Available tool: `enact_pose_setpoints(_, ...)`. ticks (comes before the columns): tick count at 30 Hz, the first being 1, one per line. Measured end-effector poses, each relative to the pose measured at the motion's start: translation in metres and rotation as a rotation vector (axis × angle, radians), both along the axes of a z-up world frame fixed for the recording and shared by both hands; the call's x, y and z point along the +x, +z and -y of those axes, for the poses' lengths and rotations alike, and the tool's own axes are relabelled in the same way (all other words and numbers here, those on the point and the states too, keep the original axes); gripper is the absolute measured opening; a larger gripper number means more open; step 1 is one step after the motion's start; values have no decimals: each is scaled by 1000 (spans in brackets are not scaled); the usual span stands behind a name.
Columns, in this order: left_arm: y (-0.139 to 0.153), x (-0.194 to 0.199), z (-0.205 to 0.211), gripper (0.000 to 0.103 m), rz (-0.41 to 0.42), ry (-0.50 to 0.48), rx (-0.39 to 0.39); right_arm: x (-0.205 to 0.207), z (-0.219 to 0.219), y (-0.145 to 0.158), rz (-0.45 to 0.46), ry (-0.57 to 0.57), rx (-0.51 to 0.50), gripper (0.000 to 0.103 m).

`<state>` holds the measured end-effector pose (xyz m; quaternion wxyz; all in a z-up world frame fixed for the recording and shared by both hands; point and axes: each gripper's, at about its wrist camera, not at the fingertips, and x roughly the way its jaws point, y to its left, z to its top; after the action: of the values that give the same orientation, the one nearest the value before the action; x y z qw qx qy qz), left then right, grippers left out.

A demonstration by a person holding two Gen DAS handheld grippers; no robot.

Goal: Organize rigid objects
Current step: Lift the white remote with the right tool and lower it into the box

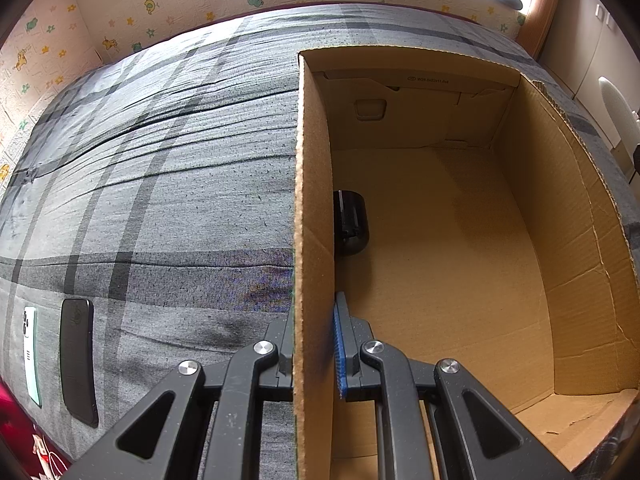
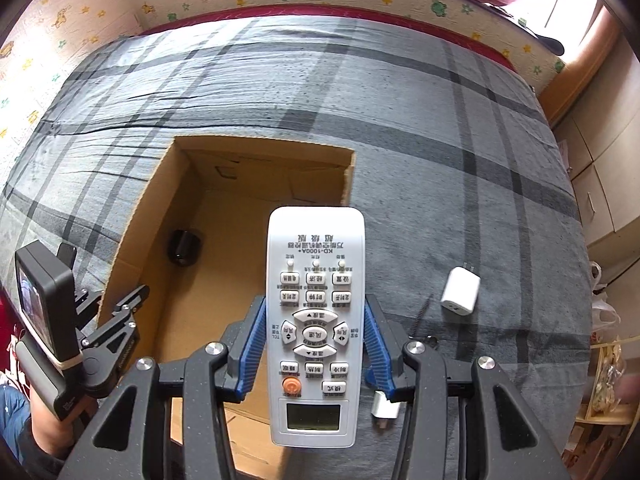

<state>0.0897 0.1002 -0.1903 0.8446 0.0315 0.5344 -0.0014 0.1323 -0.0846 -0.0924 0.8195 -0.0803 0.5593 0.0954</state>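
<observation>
An open cardboard box point(image 1: 440, 240) lies on the grey plaid bed; in the right wrist view its wall point(image 2: 140, 216) is at centre left. A black cylinder point(image 1: 352, 222) lies inside by the left wall, also in the right wrist view point(image 2: 185, 253). My left gripper point(image 1: 314, 344) is shut on the box's left wall point(image 1: 314, 240), with one blue-padded finger point(image 1: 340, 344) inside. My right gripper point(image 2: 316, 344) is shut on a white air-conditioner remote point(image 2: 316, 320), held above the box's right edge. The left gripper shows in the right wrist view point(image 2: 120, 320).
A black phone point(image 1: 79, 360) and a white-green phone point(image 1: 31, 356) lie on the bed at the lower left. A white charger plug point(image 2: 460, 290), a thin black screw-like piece point(image 2: 422, 314) and a small silver adapter point(image 2: 385, 408) lie right of the box. Patterned walls border the bed.
</observation>
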Motion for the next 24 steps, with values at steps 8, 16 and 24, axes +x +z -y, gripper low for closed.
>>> enact_pose_setpoints(8,0,0,0,14,0,-1,-1,4,-32,-14,-23,43,11,49)
enact_pose_setpoints(16,-1,-1,1,14,0,0,-3,10,-59,-39,-65,66,17,49)
enact_pose_setpoints(24,0,-1,1,14,0,1,-5,20,-75,-69,-112,61,6,49)
